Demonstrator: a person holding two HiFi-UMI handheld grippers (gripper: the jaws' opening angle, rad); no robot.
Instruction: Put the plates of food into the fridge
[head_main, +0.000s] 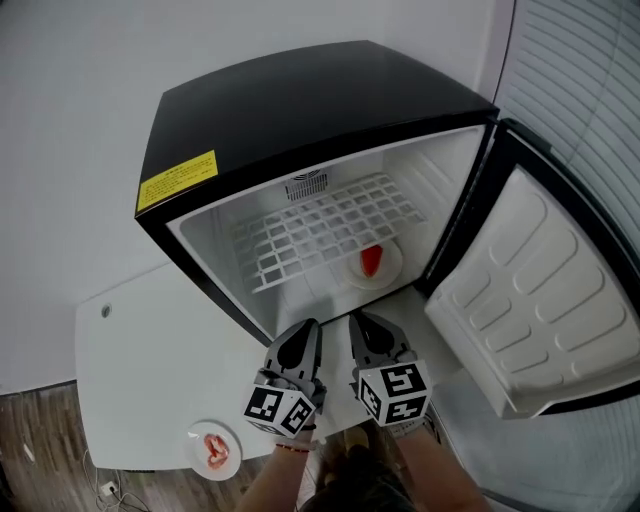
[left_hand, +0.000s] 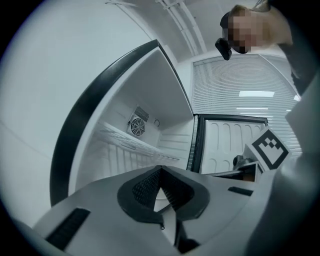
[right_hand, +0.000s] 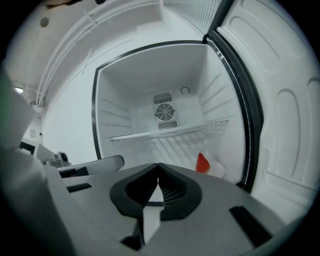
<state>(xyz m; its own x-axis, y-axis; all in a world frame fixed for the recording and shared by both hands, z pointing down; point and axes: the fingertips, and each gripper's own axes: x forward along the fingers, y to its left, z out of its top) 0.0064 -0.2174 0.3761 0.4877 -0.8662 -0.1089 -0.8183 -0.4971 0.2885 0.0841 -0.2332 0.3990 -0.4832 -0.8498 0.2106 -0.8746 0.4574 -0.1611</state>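
My left gripper (head_main: 306, 327) and right gripper (head_main: 358, 320) are closed, ribbed pads meeting on nothing. Ahead of the right one sits a round white plate (head_main: 393, 271) with a red wedge (head_main: 371, 261).

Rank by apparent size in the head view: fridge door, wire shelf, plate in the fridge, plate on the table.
fridge door
wire shelf
plate in the fridge, plate on the table: too alike to rank

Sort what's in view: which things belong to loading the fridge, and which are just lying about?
Job: open fridge; loaded plate inside it; waiting plate.
Just there: white table under the waiting plate; window blinds; wood floor.
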